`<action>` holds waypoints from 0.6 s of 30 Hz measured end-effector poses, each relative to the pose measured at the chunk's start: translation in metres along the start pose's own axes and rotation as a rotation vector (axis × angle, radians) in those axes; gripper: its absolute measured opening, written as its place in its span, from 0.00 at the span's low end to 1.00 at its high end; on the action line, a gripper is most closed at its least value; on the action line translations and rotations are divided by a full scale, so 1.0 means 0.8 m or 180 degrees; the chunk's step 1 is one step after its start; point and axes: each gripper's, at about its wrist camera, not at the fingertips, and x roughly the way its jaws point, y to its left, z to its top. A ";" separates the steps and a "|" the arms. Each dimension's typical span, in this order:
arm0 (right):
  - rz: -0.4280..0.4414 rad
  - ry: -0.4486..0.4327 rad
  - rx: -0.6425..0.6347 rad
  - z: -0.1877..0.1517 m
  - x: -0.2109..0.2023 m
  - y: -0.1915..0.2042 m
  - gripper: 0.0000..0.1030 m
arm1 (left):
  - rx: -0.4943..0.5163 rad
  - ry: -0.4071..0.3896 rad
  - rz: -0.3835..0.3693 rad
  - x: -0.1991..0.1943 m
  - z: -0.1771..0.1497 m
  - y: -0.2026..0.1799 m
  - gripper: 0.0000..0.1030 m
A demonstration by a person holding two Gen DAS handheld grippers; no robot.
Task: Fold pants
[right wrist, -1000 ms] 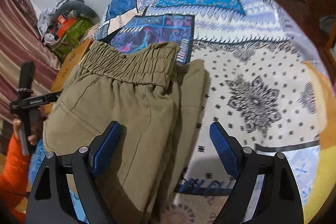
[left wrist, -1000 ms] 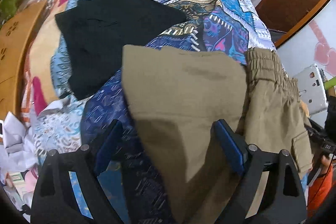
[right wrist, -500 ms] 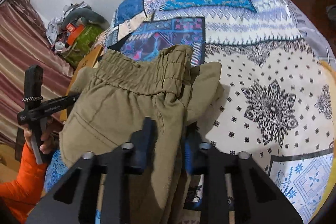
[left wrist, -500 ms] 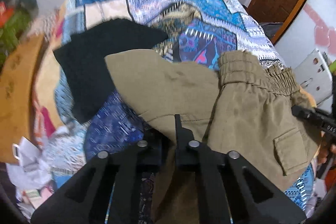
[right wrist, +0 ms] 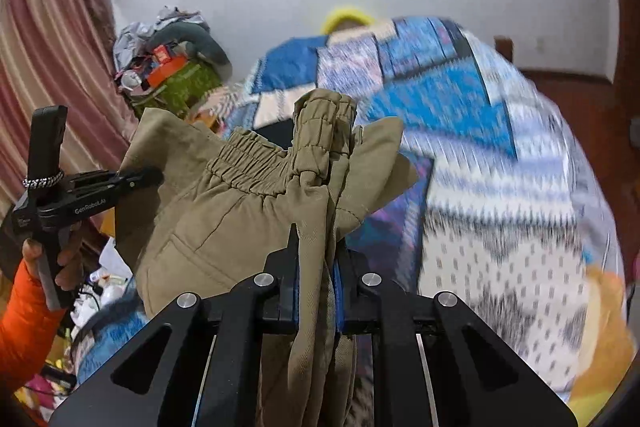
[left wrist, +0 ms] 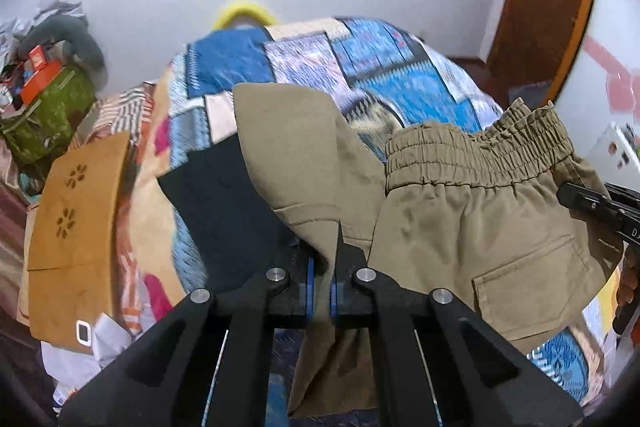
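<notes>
At the far left of the left wrist view a tan board point(left wrist: 76, 223) with small flower-shaped cut-outs leans beside the bed point(left wrist: 280, 55), whose quilt is a patchwork of blue, cream and pink prints, blurred here. A flat black garment point(left wrist: 224, 211) lies on the quilt, partly under the pants point(left wrist: 460, 223) — khaki woven cloth, matte and lightly creased, with a gathered, ruffled elastic waistband and a square patch pocket. The left gripper point(left wrist: 320, 285) has its jaws closed on a folded edge of a pant leg, whose stiff flap stands up over the black garment. The waistband end hangs to the right, raised off the quilt, next to the black frame of the other tool at the picture's right edge.

In the right wrist view, a hand point(right wrist: 60, 259) in an orange sleeve holds the left tool's black handle at the left. The pants point(right wrist: 224, 223) bunch in soft vertical folds through the middle, held up above the bed point(right wrist: 500, 187). The right gripper point(right wrist: 316, 287) has its jaws clamped on several layers of khaki cloth just below the waistband — blue pads show on either side of the fabric.
</notes>
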 end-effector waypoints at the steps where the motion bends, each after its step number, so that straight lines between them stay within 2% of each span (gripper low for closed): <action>1: 0.0014 -0.0038 -0.0022 0.010 0.004 0.003 0.10 | -0.0023 -0.0023 0.0009 0.000 0.005 0.007 0.05; 6: 0.0152 -0.0182 -0.0116 0.060 0.038 0.019 0.10 | -0.0195 -0.0143 0.0163 0.002 0.033 0.053 0.05; 10: 0.0195 -0.0163 -0.0317 0.089 0.079 0.038 0.10 | -0.0321 -0.0173 0.0338 0.016 0.052 0.092 0.05; 18: 0.0247 -0.0043 -0.0488 0.127 0.165 0.067 0.10 | -0.0516 -0.0019 0.0693 0.077 0.067 0.159 0.05</action>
